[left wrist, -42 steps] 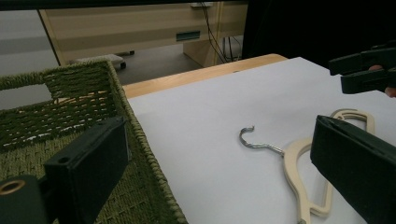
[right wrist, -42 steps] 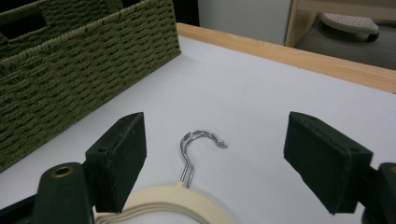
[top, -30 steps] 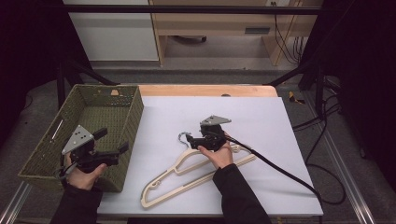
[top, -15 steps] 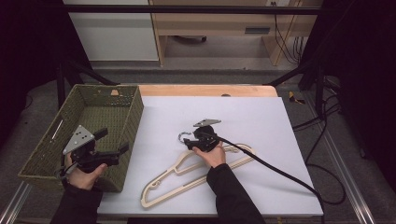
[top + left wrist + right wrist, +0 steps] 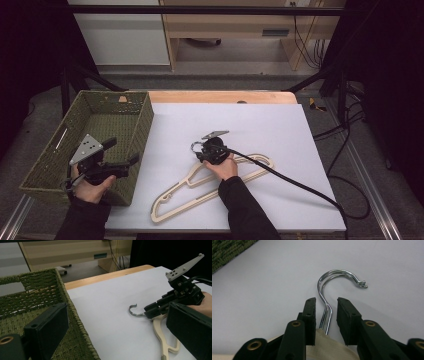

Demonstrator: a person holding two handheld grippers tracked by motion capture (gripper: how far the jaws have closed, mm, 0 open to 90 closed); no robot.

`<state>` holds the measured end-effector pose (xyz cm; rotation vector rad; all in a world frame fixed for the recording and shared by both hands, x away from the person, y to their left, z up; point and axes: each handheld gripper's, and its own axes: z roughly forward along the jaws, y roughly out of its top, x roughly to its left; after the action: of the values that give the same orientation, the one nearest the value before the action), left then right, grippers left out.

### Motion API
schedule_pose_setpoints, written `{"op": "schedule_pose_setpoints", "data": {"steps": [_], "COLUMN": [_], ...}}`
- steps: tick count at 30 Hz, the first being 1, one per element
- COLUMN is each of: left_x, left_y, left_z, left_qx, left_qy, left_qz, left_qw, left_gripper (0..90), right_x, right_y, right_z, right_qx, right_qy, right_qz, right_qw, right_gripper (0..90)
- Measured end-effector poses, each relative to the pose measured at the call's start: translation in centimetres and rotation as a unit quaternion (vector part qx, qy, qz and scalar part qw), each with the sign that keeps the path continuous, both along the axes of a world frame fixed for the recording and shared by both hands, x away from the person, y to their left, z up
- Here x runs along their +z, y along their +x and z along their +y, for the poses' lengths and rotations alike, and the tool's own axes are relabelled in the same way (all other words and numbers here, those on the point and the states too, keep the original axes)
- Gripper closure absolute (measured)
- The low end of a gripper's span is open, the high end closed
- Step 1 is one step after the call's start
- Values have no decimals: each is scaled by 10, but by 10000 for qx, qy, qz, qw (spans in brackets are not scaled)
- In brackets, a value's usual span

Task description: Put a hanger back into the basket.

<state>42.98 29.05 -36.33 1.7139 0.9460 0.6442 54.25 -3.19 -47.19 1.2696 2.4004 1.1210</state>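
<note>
Two cream hangers (image 5: 200, 192) lie stacked on the white table top, their chrome hooks (image 5: 329, 280) pointing toward the basket. My right gripper (image 5: 325, 306) is low over the hangers' neck (image 5: 329, 347), tilted down. Its jaws have just been closing, and both hook stems stand between them with a small gap on each side, so the pads do not press. From above, the right gripper (image 5: 202, 152) sits at the table's middle. My left gripper (image 5: 127, 165) hovers over the basket's near right corner, jaws wide open around nothing. The left gripper (image 5: 117, 315) faces the hooks (image 5: 133, 311).
A green woven basket (image 5: 145, 125) stands at the table's left edge, next to the white sheet. The right gripper's black cable (image 5: 300, 185) trails across the table to the right. A bare wooden strip (image 5: 220, 96) runs along the far edge.
The right gripper has sunk toward the hangers' hooks and tipped forward, and its jaws have narrowed around the hook stems. The left gripper has stayed put.
</note>
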Motion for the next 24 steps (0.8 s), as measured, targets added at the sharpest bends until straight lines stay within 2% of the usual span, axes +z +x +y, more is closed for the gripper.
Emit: {"op": "schedule_pose_setpoints", "data": {"steps": [9, 11, 13, 18, 23, 24], "left_x": [0, 0, 0, 0, 1, 1], "left_y": [0, 0, 0, -1, -2, -2], "left_z": [-1, -1, -1, -2, -5, -6], "left_qx": [5, 10, 11, 8, -27, -42], "left_qy": [8, 10, 15, 25, 48, 44], "left_qz": [7, 8, 9, 10, 2, -6], "left_qw": [10000, 10000, 10000, 10000, 10000, 10000], "left_gripper": [41, 41, 41, 41, 42, 42], "right_x": [-2, -2, -1, 0, 1, 3], "right_y": [1, 1, 1, 1, 0, -1], "right_z": [2, 1, 1, 2, 1, 1], "right_qx": [-93, -74, -172, -341, -408, -442], "right_qy": [80, 81, 130, 212, 224, 296], "right_qz": [43, 5, 126, 231, 155, 126], "right_qw": [9999, 9999, 9997, 9989, 9988, 9985], "right_gripper": [846, 852, 859, 871, 880, 885]}}
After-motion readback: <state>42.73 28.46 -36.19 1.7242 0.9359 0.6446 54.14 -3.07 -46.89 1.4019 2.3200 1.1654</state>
